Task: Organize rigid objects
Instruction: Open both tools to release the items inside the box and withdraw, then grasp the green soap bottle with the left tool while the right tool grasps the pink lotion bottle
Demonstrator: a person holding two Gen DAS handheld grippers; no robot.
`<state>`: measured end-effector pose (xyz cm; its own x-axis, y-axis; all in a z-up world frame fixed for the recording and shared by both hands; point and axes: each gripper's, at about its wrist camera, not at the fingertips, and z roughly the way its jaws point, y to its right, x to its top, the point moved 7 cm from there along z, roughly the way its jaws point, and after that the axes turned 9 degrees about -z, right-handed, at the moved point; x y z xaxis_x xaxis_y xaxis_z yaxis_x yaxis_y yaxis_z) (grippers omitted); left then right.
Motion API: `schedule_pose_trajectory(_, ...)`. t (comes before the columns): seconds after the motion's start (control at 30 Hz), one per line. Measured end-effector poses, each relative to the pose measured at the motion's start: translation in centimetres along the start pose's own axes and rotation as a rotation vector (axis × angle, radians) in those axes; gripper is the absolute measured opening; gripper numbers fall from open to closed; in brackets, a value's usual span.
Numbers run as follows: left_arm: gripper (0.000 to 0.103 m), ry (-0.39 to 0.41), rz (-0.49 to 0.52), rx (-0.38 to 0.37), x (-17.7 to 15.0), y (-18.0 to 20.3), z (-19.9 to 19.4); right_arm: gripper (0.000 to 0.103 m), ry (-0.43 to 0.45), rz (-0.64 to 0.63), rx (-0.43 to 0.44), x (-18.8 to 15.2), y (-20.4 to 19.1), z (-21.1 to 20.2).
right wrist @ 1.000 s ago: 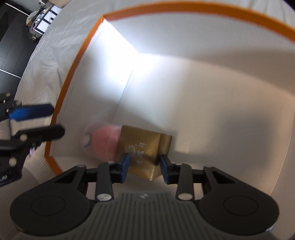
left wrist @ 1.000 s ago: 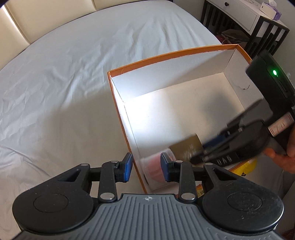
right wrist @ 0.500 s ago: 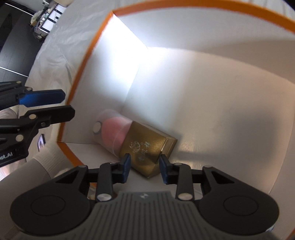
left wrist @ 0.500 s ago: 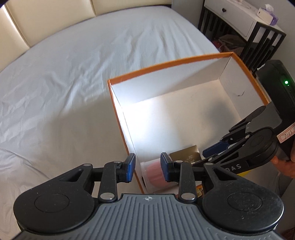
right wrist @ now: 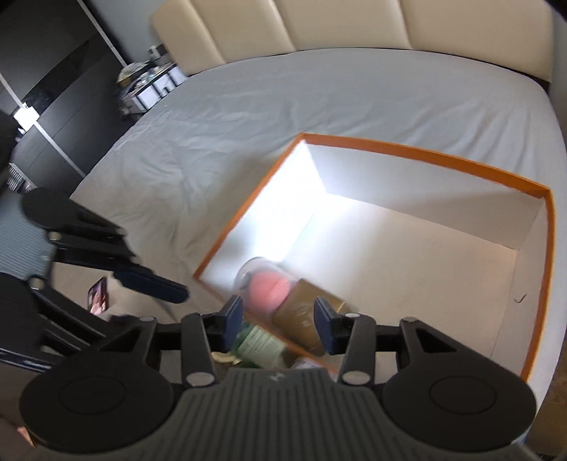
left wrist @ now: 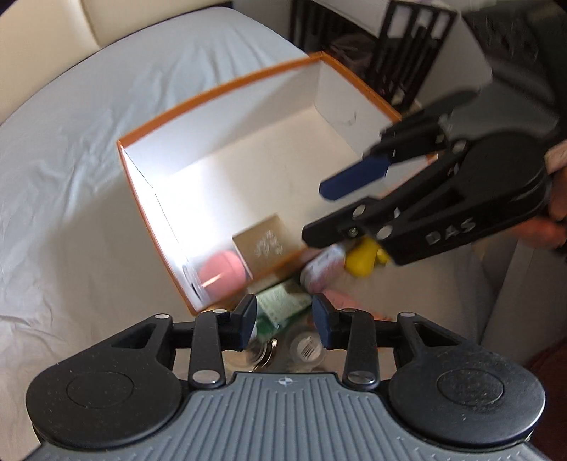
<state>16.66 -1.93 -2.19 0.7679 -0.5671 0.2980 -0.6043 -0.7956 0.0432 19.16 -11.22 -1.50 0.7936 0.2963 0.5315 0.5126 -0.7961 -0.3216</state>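
Note:
An orange-rimmed white box (left wrist: 226, 88) (right wrist: 425, 152) sits on the bed. In its near corner lie a gold box (left wrist: 265, 241) (right wrist: 304, 319) and a pink item in a clear case (left wrist: 221, 269) (right wrist: 269, 287). My left gripper (left wrist: 283, 319) hovers outside the box's near edge. Its jaws are opening and grip nothing, with a green packet (left wrist: 280, 305) (right wrist: 258, 344) lying below them. My right gripper (right wrist: 278, 319) (left wrist: 336, 209) hangs above the box's near edge, jaws opening and empty. A yellow object (left wrist: 361, 259) and a pink-white tube (left wrist: 322, 266) lie beside the box.
Clear jars (left wrist: 306, 349) lie under the left gripper. A phone (right wrist: 98, 294) rests on the grey sheet. A black-and-white nightstand (left wrist: 407, 42) stands beyond the box, a cream headboard (right wrist: 354, 28) at the far end and a dark wardrobe (right wrist: 53, 88) to the side.
Both grippers have pulled up and back from the box's corner. The right gripper's jaws, which were around the gold box, are now wider and well above it. The left jaws are wider too.

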Motion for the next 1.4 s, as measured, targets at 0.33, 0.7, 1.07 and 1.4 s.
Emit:
schedule_pose_trajectory(0.33,0.071,0.058,0.36,0.126,-3.2,1.6,3.5,0.043,-0.093,-0.106,-0.074,-5.5,-3.2,2.0)
schedule_pose_trajectory(0.7,0.062,-0.06,0.341,0.169,-3.9,-0.3,8.1,0.045,-0.378,-0.09,-0.027,-10.4,-2.3,8.8)
schedule_pose_trajectory(1.07,0.018,-0.175,0.287,0.047,-4.7,0.8,7.2,0.043,-0.431,-0.033,-0.03,-10.9,-1.3,8.5)
schedule_pose_trajectory(1.4,0.025,-0.172,0.189,-0.044,-4.2,2.0,6.8,0.042,-0.442,0.053,-0.081,-12.3,0.6,6.7)
